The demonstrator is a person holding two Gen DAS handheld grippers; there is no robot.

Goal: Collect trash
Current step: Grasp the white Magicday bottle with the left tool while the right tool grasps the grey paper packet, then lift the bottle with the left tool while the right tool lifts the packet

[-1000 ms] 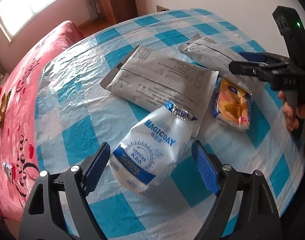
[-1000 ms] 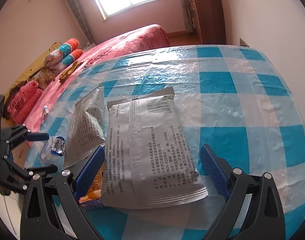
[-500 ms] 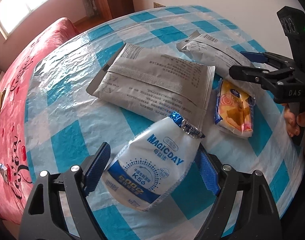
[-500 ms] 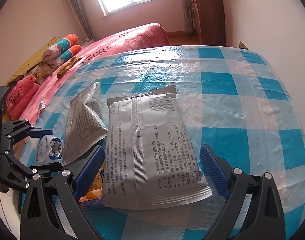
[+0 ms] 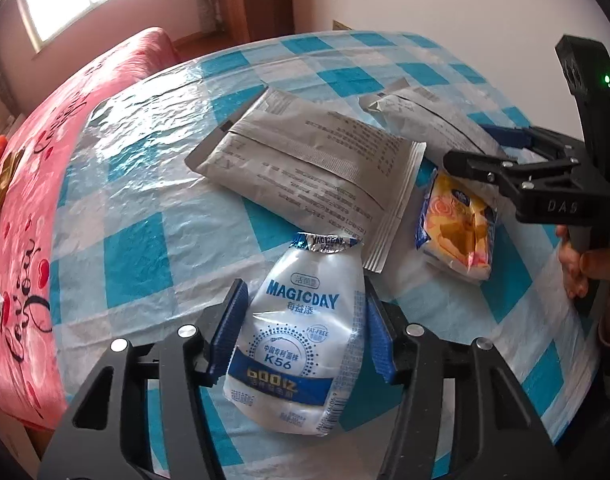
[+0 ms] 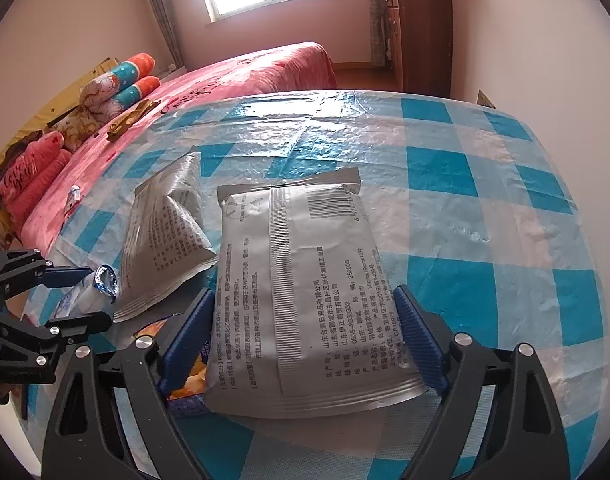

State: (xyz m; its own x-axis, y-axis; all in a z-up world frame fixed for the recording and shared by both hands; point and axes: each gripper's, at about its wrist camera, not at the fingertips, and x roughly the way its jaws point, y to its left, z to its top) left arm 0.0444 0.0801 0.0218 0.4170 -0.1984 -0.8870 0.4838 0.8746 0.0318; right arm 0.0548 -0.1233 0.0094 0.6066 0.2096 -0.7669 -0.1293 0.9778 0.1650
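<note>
Left tongs (image 5: 305, 330) closing around the MAGICDAY pouch (image 5: 301, 344), long axis pointing straight ahead (right tongs (image 6: 303, 338) closing astride the silver packet (image 6: 301, 292)).

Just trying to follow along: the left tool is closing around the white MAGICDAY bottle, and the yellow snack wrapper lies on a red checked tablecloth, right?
Not quite: the checked tablecloth is blue and white, as the left wrist view shows. The rest holds: the left tool is closing around the white MAGICDAY bottle, near the yellow snack wrapper.
</note>
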